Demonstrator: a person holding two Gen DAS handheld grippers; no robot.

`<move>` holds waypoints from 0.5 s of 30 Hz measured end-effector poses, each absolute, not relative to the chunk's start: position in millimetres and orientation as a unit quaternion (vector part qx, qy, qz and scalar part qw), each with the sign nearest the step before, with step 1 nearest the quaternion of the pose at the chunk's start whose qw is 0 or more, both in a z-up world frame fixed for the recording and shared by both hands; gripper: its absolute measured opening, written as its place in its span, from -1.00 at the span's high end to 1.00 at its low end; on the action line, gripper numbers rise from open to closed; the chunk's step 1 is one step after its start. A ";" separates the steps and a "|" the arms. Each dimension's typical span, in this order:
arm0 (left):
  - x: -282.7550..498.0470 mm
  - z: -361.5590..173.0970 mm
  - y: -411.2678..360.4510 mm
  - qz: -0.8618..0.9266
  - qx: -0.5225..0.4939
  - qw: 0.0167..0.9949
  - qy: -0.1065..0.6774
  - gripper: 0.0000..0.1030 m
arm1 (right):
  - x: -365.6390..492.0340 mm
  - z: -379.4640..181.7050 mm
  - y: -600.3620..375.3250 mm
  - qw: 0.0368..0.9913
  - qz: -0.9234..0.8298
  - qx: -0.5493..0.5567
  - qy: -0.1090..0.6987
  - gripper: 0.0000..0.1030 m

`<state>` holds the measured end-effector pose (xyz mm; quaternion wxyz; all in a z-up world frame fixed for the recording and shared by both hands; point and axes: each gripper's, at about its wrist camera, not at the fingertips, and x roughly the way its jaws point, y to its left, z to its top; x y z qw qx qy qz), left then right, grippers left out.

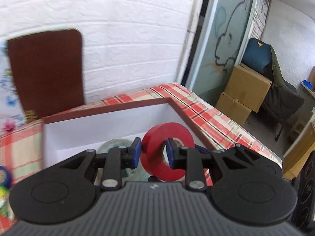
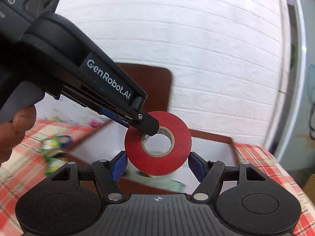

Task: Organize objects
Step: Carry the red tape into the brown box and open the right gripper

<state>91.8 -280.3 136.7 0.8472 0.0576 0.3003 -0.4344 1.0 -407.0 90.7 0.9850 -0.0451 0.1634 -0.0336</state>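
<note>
My left gripper (image 1: 154,153) is shut on a red tape roll (image 1: 155,137), one finger outside the roll and one through its hole. It holds the roll above a brown-rimmed white box (image 1: 110,125). In the right wrist view the left gripper (image 2: 151,129) reaches in from the upper left with the red tape roll (image 2: 135,157) in it, over the box (image 2: 216,145). My right gripper (image 2: 157,165) is open, its blue pads on either side of the roll and apart from it. A pale green tape roll (image 1: 112,144) lies in the box, also seen in the right wrist view (image 2: 157,180).
The box sits on a red plaid tablecloth (image 1: 212,118). Its brown lid (image 1: 47,72) leans on the white brick wall. Small blue and green items (image 2: 55,145) lie left of the box. Cardboard boxes (image 1: 246,90) stand beyond the table.
</note>
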 end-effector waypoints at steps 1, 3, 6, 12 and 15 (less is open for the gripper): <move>90.3 133.4 -286.6 -0.436 0.060 0.844 0.305 0.43 | 5.2 87.9 -416.1 0.984 -0.039 -0.041 0.171 -0.29; 92.8 125.7 -301.8 -0.436 0.064 0.841 0.313 0.43 | 11.8 83.3 -431.3 0.981 -0.047 -0.033 0.184 -0.29; 97.1 116.1 -317.5 -0.427 0.069 0.843 0.321 0.41 | 20.1 75.3 -447.1 0.978 -0.061 -0.029 0.195 -0.26; 94.9 116.2 -303.6 -0.410 0.079 0.850 0.322 0.40 | 27.3 67.8 -452.9 0.976 -0.069 -0.019 0.204 -0.32; 90.9 124.9 -285.5 -0.402 0.071 0.860 0.305 0.27 | 24.0 71.1 -447.0 0.976 -0.065 -0.021 0.206 -0.32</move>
